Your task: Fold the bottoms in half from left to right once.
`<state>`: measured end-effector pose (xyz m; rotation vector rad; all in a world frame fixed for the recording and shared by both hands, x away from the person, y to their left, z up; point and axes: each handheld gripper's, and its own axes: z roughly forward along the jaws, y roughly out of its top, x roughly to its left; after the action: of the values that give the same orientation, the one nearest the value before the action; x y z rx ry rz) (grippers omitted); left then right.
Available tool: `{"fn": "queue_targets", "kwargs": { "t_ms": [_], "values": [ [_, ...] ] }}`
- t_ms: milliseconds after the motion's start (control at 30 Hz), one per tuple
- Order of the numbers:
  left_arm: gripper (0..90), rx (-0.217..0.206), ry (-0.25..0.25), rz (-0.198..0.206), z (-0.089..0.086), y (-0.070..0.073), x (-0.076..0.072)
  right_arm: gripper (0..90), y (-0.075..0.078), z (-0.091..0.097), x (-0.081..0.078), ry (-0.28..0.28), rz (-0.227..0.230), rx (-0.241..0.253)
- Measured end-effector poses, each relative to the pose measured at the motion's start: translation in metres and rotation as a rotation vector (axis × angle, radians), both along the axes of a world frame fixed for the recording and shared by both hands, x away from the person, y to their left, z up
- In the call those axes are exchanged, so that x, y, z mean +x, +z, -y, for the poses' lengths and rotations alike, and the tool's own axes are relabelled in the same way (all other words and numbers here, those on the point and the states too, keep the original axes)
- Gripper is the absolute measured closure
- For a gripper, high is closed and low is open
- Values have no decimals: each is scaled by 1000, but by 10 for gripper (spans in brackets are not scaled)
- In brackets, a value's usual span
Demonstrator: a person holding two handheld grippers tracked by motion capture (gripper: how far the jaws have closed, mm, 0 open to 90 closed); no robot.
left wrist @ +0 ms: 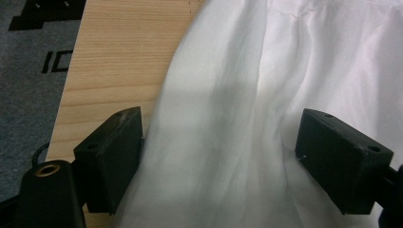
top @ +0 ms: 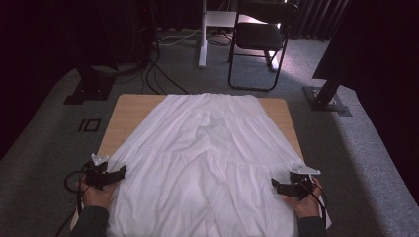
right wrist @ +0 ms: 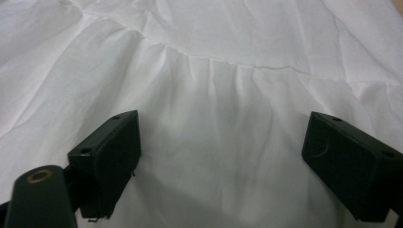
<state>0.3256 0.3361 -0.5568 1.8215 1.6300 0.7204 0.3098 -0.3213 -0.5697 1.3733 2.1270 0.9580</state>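
White skirt [top: 207, 158] lies spread flat over the wooden surface [top: 129, 114], waistband at the far edge, hem toward me and hanging off the near edge. It covers most of the surface; bare wood shows along the left side and at both far corners.

My left gripper [top: 116, 174] sits at the skirt's left edge near the hem. Its fingers [left wrist: 110, 156] are spread wide, released, nothing pinched. In the left gripper view one finger is over bare wood right at the cloth's edge, the other is over the cloth, with a loose fold of fabric lying between them.

My right gripper [top: 277, 186] sits at the skirt's right edge, across from the left one, pointing inward. Its fingers [right wrist: 107, 159] are also wide apart, released, over the gathered seam of the bottom tier, cloth below them and not clamped.

Behind the surface: grey carpet [top: 356, 148], a black folding chair [top: 259, 37], cables on the floor.
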Motion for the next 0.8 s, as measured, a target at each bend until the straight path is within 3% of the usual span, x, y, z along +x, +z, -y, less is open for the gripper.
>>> {"fn": "queue_targets", "kwargs": {
  "t_ms": [367,467,533,567,633,800],
  "values": [
    [279,15,1,13,3,3,-4,119,0,0,0,-2,-1,1],
    [266,-71,-29,80,-3,14,-13,127,0,0,0,-5,1,2],
    [249,-64,-32,89,-4,16,-16,130,0,0,0,-6,2,2],
    [208,-22,-26,68,-5,15,-21,130,0,1,0,-6,2,3],
    [196,-2,-8,52,-10,12,-26,130,0,1,0,-6,3,2],
    [155,-25,14,19,-26,8,-30,130,0,1,0,-6,3,2]
  ]
}}
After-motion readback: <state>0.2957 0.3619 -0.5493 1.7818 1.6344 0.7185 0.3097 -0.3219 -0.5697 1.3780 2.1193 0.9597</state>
